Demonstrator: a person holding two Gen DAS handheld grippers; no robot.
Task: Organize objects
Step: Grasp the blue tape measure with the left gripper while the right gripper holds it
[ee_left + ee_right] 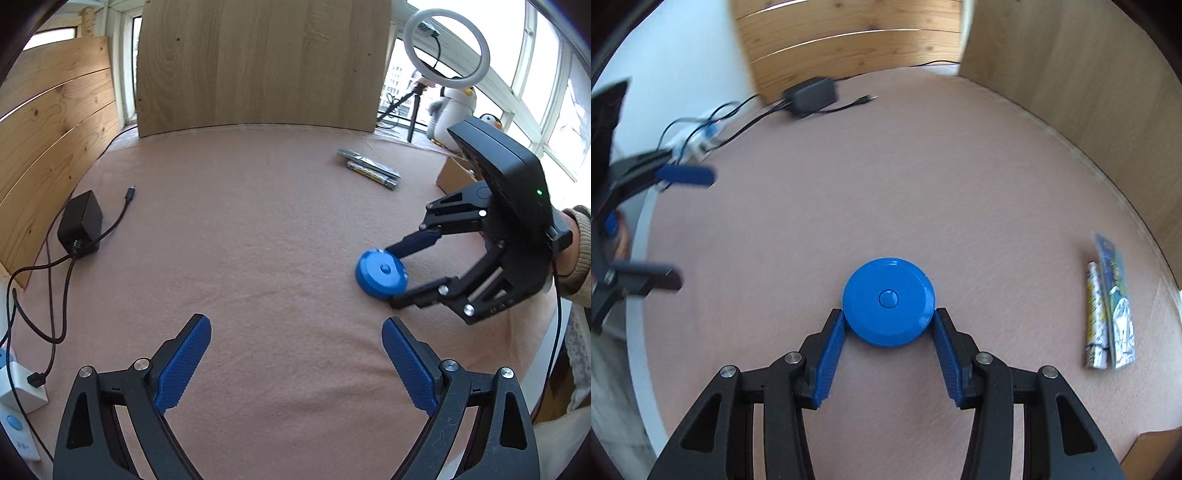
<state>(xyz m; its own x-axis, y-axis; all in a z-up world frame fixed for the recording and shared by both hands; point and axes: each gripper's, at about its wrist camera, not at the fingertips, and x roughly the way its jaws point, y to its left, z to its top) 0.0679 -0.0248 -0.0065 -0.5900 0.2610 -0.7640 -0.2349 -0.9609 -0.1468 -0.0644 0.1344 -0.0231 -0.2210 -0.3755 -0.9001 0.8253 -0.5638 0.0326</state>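
Note:
A blue round disc (888, 301) with a small centre button lies flat on the pink cloth-covered table (886, 184). My right gripper (888, 314) straddles it, and both blue pads touch its opposite sides, so it is shut on the disc. In the left wrist view the same disc (380, 273) sits at the right, between the fingers of the right gripper (390, 277), which a sleeved hand holds. My left gripper (295, 321) hovers over bare cloth to the disc's left, open and holding nothing. The left gripper (676, 229) also shows, blurred, at the left edge of the right wrist view.
Two foil snack packets (1108, 314) lie side by side near the far right. A black power adapter (79, 223) with loose cables sits at the left edge, by a white power strip (18, 387). A wooden board (258, 62) stands at the back. A cardboard box (456, 173) and ring light (447, 48) stand at the right.

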